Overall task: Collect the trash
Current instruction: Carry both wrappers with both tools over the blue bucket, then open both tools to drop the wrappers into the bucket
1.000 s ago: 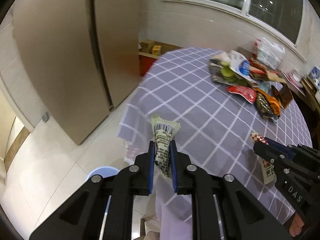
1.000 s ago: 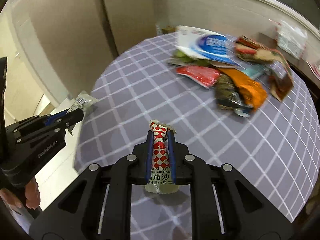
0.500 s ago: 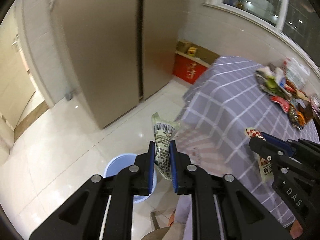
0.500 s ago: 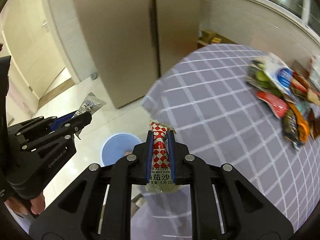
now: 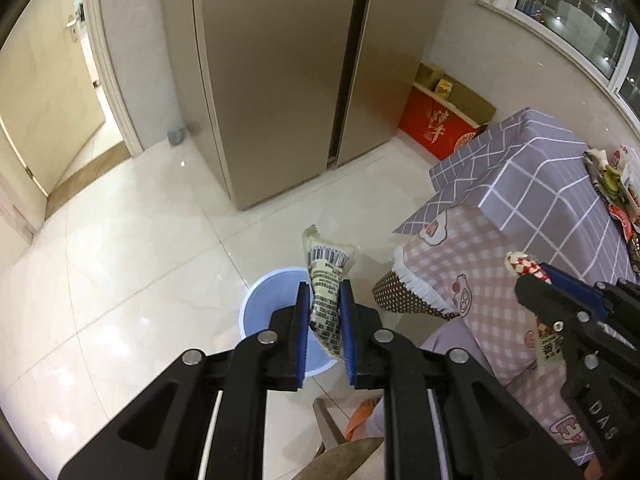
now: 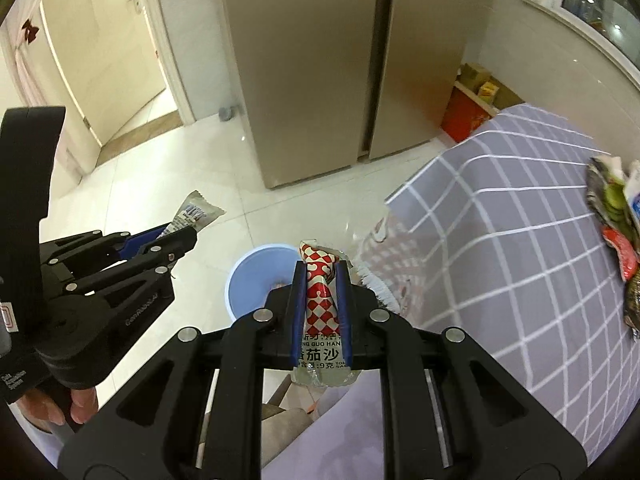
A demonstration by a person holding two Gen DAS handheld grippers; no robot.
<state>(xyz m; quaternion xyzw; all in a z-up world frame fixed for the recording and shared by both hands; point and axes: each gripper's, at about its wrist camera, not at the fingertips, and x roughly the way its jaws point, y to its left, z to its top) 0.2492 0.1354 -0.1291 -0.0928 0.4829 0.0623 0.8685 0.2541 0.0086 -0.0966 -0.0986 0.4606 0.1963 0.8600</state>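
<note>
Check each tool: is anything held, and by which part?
Left tool clamps a barcode-printed wrapper across its lower half. Right tool clamps a red-and-white checked sauce packet across its middle; both ends stick out.

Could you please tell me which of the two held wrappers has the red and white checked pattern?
The wrapper in the right gripper; the left gripper holds a pale one printed with a barcode.

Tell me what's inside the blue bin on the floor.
The blue bin shows mostly bare blue interior, with something small and pinkish near its bottom. The right gripper and its red-checked packet cover the near part.
</note>
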